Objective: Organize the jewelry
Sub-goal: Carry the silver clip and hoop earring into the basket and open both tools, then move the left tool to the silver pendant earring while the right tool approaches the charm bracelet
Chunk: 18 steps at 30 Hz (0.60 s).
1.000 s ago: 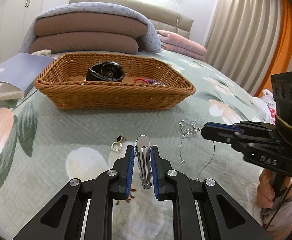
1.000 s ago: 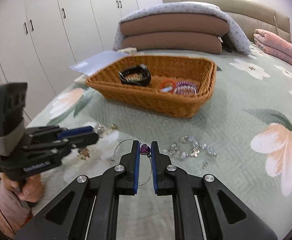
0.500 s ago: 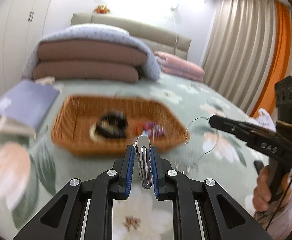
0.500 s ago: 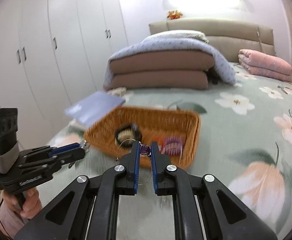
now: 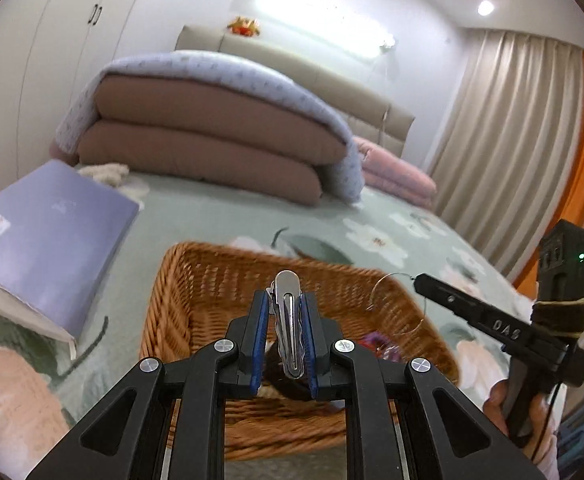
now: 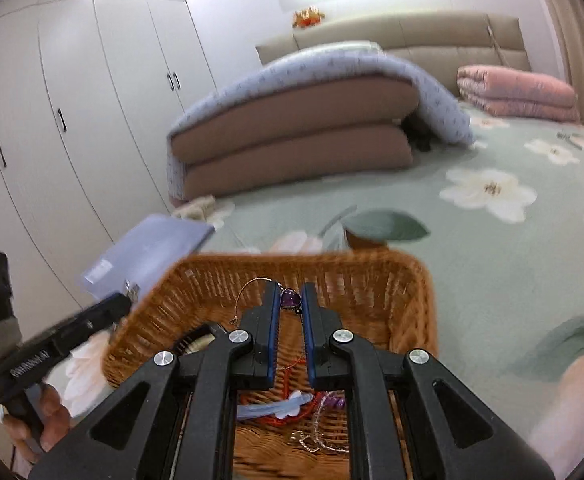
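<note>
Both claws now over basket (image 5: 195, 280), hair clip (image 5: 287, 320) left view, purple pendant (image 6: 290, 299) right view

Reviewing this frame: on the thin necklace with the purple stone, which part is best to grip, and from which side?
The purple stone is the part to pinch, pads closing on its two sides from above. It is the only solid bulk; the wire hoop is too thin to seat between flat pads. That is how the right gripper holds it now over the wicker basket, hoop and chain hanging free.

Home bedroom, floral quilted bed (image 6: 472, 240), padded headboard (image 6: 432, 36), folded duvets (image 5: 211, 136); white wardrobes (image 6: 71, 120), curtains (image 5: 504, 152)
</note>
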Each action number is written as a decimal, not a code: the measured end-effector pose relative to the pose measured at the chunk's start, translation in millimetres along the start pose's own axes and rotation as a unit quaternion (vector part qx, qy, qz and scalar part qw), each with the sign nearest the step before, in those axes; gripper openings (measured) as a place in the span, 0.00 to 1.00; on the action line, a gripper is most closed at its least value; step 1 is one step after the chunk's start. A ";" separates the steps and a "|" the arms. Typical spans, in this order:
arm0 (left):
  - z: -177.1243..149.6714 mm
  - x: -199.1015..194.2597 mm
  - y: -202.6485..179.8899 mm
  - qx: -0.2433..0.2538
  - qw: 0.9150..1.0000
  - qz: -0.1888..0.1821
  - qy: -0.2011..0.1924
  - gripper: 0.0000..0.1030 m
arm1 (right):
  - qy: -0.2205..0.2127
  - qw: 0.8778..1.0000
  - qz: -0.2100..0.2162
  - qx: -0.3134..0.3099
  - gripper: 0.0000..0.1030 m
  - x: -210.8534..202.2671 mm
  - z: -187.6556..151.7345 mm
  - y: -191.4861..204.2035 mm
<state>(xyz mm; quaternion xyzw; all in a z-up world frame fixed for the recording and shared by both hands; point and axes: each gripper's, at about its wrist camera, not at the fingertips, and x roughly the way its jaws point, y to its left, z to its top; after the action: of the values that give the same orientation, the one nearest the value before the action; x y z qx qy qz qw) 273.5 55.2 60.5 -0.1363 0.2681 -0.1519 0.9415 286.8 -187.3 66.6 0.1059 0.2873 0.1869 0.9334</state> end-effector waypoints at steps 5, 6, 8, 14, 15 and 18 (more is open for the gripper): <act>-9.4 15.8 -9.7 0.024 0.999 0.012 0.021 0.16 | 0.016 1.000 -0.007 -0.005 0.12 10.9 -7.9 -1.7; -10.4 17.4 -11.9 0.029 0.999 0.014 0.023 0.16 | 0.013 1.000 -0.010 -0.010 0.12 9.9 -7.7 0.0; -11.3 18.6 -12.1 0.030 0.999 0.016 0.025 0.16 | 0.009 1.000 -0.018 -0.020 0.12 9.9 -8.0 3.3; -13.4 20.8 4.1 -0.001 1.000 0.007 0.030 0.33 | 0.020 1.000 -0.021 -0.010 0.14 16.9 -13.7 -1.5; -13.6 19.4 6.0 -0.006 1.000 0.003 0.028 0.42 | 0.019 1.000 -0.022 -0.009 0.15 15.9 -13.9 -2.0; -12.1 13.0 7.5 -0.010 1.000 -0.006 0.015 0.46 | 0.010 1.000 -0.016 -0.002 0.26 8.7 -14.4 -5.1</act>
<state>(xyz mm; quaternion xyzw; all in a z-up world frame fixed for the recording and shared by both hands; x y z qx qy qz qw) 279.0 55.3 42.1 -0.1446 0.2831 -0.1574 0.9350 286.6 -187.0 48.9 0.0980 0.2977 0.1739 0.9335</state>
